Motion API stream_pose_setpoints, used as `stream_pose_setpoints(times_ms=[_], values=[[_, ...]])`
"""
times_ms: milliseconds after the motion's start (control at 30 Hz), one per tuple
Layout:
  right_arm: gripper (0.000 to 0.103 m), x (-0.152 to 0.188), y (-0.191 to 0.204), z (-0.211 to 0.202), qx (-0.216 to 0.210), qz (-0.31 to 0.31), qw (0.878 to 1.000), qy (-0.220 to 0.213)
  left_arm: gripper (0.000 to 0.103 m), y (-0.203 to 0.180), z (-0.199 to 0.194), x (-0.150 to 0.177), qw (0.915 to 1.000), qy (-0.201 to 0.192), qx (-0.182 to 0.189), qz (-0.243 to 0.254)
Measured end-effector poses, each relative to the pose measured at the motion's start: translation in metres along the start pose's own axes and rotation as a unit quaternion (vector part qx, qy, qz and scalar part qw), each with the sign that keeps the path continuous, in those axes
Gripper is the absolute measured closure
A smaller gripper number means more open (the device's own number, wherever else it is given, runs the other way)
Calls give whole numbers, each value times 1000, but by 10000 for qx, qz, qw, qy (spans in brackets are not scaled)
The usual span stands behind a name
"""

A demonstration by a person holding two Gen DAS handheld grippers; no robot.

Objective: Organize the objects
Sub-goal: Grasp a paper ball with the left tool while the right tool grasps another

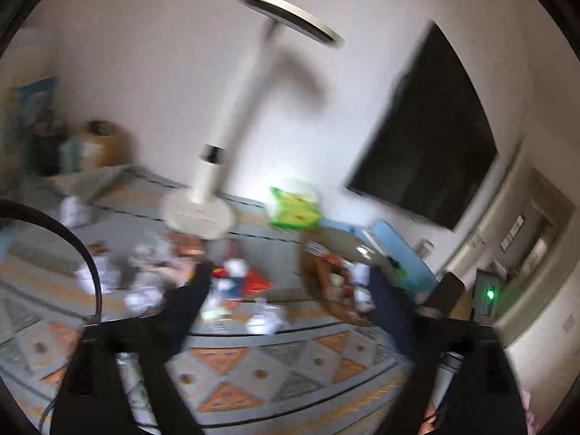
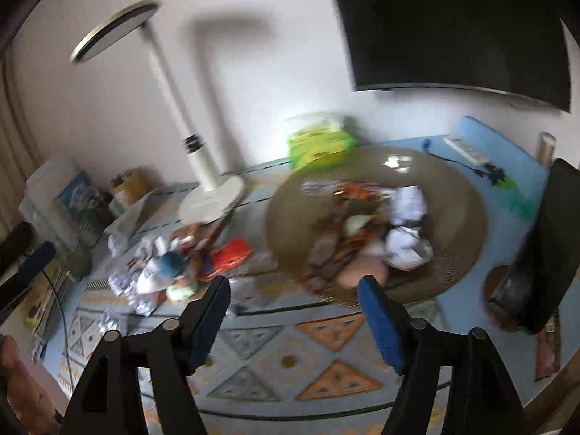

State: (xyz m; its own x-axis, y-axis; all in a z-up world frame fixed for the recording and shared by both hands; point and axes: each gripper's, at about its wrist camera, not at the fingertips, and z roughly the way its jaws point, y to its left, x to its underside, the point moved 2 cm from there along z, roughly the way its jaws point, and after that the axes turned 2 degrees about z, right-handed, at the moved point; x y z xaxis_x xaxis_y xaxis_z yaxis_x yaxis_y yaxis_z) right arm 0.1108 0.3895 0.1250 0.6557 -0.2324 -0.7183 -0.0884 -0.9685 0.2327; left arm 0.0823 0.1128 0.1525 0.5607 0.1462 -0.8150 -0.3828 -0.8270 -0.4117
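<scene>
Since the woven basket (image 2: 453,195) at centre right already collects wrappers and crumpled paper, you hold both the right gripper (image 2: 293,290) and left gripper (image 1: 286,279) spread, empty; loose litter (image 2: 170,264) waits centre left beside the lamp (image 2: 210,195).

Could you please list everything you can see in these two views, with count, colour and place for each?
Basket: one, brown woven, on the table's right side, holding wrappers and crumpled paper.
Loose litter pile: several pieces, white, red and blue, on the patterned tablecloth left of the basket.
Desk lamp: one, white, standing behind the pile.
Green packet: one, green and white, by the wall behind the basket.
Screen: one, black, on the wall.
Power strip: one, white, far right on the blue mat.
Left claw: black, open, empty.
Right claw: black with blue pads, open, empty.
</scene>
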Motion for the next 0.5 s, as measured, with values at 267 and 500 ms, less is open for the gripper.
stream_pose_setpoints(times_ms=[267,500], values=[[19,42,49,60,-61,-486,9966,662,3,121,-9,39,9860,517,-1569,-243],[19,57,51,104,242,-550,9948,828,3,148,34,76,9767,1343,-1673,19]])
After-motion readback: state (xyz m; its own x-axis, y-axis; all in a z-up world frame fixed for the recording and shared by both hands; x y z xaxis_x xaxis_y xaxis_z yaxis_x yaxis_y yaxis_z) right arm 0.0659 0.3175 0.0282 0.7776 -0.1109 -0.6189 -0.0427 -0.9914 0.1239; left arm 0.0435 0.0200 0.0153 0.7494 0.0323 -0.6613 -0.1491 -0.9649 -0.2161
